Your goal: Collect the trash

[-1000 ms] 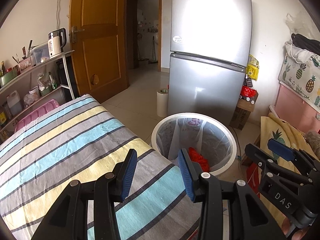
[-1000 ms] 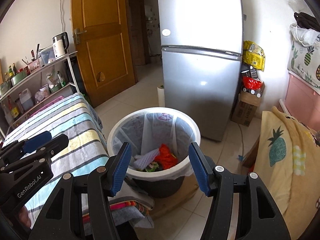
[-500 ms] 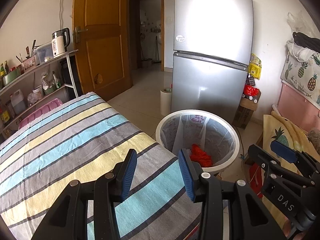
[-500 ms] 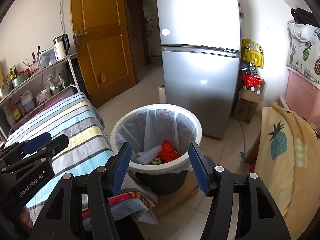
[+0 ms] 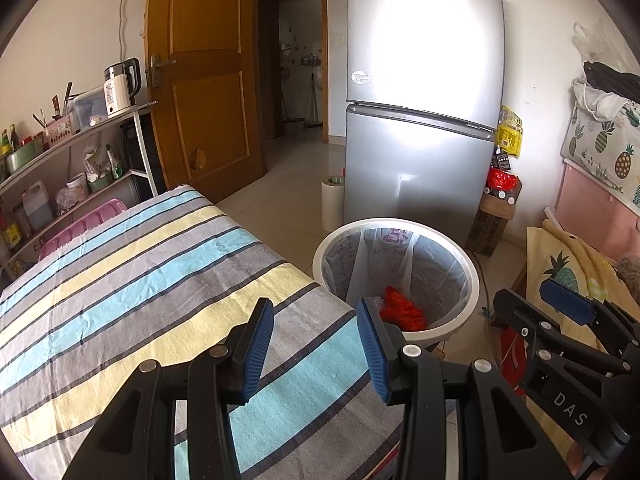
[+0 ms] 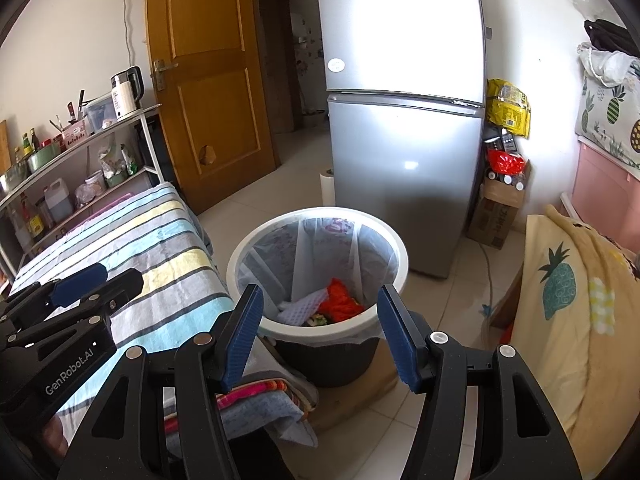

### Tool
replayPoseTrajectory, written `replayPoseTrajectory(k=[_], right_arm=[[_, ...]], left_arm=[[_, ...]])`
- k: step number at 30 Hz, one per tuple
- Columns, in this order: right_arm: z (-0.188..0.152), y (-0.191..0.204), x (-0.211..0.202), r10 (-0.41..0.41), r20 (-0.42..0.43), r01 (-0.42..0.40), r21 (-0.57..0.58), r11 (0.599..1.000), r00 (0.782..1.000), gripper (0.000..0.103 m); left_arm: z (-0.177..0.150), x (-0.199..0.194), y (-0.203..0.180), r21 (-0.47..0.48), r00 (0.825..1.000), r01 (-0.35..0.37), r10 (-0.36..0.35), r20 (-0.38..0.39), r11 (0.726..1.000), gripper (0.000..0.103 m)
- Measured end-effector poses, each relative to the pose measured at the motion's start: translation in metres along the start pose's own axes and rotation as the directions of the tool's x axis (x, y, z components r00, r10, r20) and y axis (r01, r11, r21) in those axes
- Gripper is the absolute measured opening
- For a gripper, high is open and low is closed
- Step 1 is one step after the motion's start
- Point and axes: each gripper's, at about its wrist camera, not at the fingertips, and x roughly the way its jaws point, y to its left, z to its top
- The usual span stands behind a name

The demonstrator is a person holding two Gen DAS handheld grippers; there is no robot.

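Note:
A white-rimmed trash bin (image 5: 472,280) (image 6: 316,214) lined with a clear bag stands on the floor by the striped table. Inside lie a crumpled red wrapper (image 5: 402,310) (image 6: 340,300) and a white sheet (image 6: 302,306). My left gripper (image 5: 316,346) hovers open over the table's near corner, nothing between its blue pads. My right gripper (image 6: 320,330) hangs open in front of the bin, also with nothing in it. Each gripper shows from the side in the other's view: the right gripper (image 5: 560,320) beside the bin, the left gripper (image 6: 76,292) over the table.
A table under a striped cloth (image 5: 140,280) fills the left. A silver fridge (image 5: 420,140) stands behind the bin, with a paper roll (image 5: 333,200) and a cardboard box (image 6: 496,212) beside it. There is a shelf with a kettle (image 5: 120,88), a pineapple blanket (image 6: 568,300) and folded cloths (image 6: 260,404).
Both views have drifted a little, so the bin sits slightly higher in each. The jaws of both grippers keep the same width.

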Motion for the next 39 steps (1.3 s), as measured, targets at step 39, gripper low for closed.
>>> replayPoseTrajectory(k=[39], right_arm=[[0.0005,0.0035,-0.0057,0.014,0.005,-0.014,-0.01,1.0,1.0,0.06]], left_arm=[[-0.0018,-0.0053,0.0039,-0.007,1.0,-0.009,0.009,0.001,1.0,0.043]])
